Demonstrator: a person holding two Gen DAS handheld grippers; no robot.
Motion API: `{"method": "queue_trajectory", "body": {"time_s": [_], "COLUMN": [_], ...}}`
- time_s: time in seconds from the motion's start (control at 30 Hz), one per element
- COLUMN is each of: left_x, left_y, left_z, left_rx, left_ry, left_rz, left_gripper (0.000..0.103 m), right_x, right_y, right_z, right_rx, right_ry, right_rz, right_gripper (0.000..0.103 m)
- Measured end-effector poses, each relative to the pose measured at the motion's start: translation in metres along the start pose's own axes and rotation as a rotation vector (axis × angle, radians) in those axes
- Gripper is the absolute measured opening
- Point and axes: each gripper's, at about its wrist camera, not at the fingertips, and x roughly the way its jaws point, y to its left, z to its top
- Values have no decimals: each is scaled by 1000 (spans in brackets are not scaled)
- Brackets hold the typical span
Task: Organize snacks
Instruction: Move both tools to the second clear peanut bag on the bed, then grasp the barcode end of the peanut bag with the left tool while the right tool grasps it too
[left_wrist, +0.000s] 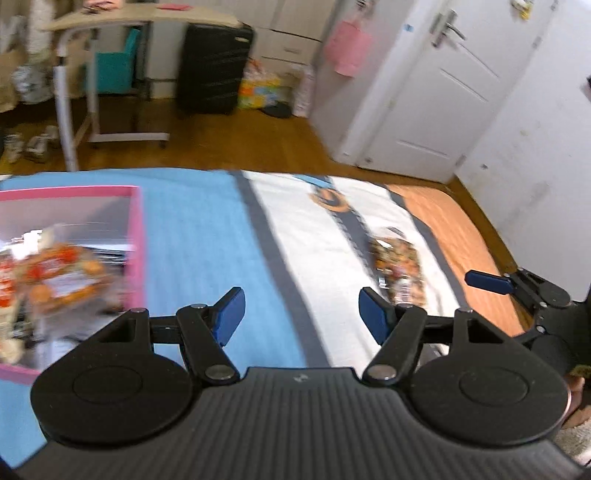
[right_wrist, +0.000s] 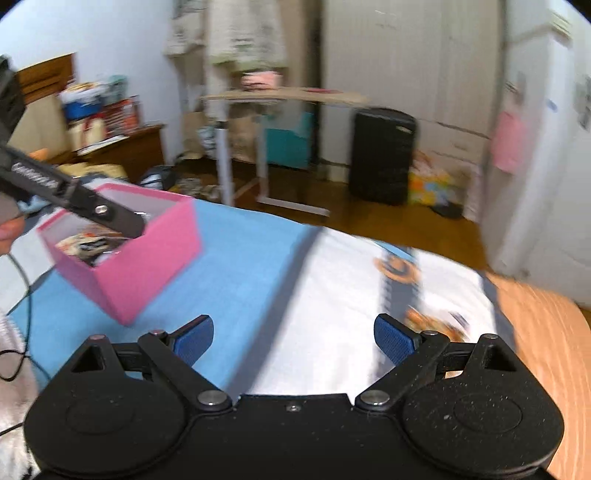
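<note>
Your pink box (right_wrist: 147, 266) sat on the bed's blue stripe (left_wrist: 192, 236), holding snack packets (left_wrist: 62, 280) (blurred). Both left tongs (left_wrist: 299, 314) and right tongs (right_wrist: 293, 338) stood open, empty. One snack packet (left_wrist: 399, 266) lay on the white stripe.

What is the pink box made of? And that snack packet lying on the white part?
The pink box looks like stiff matte cardboard: flat walls, sharp corners, no shine. The snack packet looks like glossy printed plastic film, with crinkly highlights, though blur leaves that unsure.
</note>
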Motion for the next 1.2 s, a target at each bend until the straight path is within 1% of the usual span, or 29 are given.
{"method": "queue_trajectory", "body": {"time_s": [0.13, 0.23, 0.43, 0.47, 0.6, 0.67, 0.77, 0.8, 0.87, 0.93, 0.97, 1.03, 1.07, 1.1, 1.17, 1.2], "left_x": [40, 72, 136, 147, 189, 201, 221, 229, 243, 256, 263, 277, 278, 278, 278, 278], "left_y": [-21, -35, -57, -60, -72, -80, -93, -97, -103, -105, -104, -96, -93, -92, -93, -94], "left_z": [2, 4, 2, 2, -1, -2, -1, 0, 0, 1, 0, -4, -5, -6, -7, -7], "left_rx": [17, 23, -17, -28, -76, -53, -23, -17, -3, -7, -23, -117, -157, -172, -169, -168], "left_ry": [20, 32, 67, 73, 99, 82, 74, 77, 94, 124, 141, 165, 159, 151, 154, 156], "left_rz": [-49, -92, -187, -202, -250, -278, -271, -265, -246, -236, -234, -246, -254, -266, -265, -262], "left_gripper": [67, 66, 64, 64, 62, 62, 62, 62, 62, 62, 62, 63, 65, 66, 65, 62], "right_x": [14, 34, 77, 84, 107, 116, 127, 131, 139, 144, 147, 151, 153, 153, 152, 151], "right_y": [-37, -56, -87, -91, -103, -106, -109, -109, -108, -103, -100, -95, -95, -97, -104, -104], "right_z": [-18, -30, -53, -56, -62, -63, -62, -62, -65, -68, -69, -68, -67, -66, -65, -65], "right_rx": [69, 113, 164, 169, 216, 238, 264, 267, 257, 230, 208, 161, 142, 140, 157, 156], "right_ry": [14, 46, 89, 90, 115, 117, 121, 126, 122, 102, 97, 104, 109, 107, 109, 107], "right_rz": [-44, -70, -151, -155, -124, -128, -139, -142, -151, -181, -194, -210, -208, -199, -169, -176], "right_gripper": [96, 96, 98, 98, 98, 98, 99, 100, 103, 103, 103, 103, 103, 103, 103, 99]}}
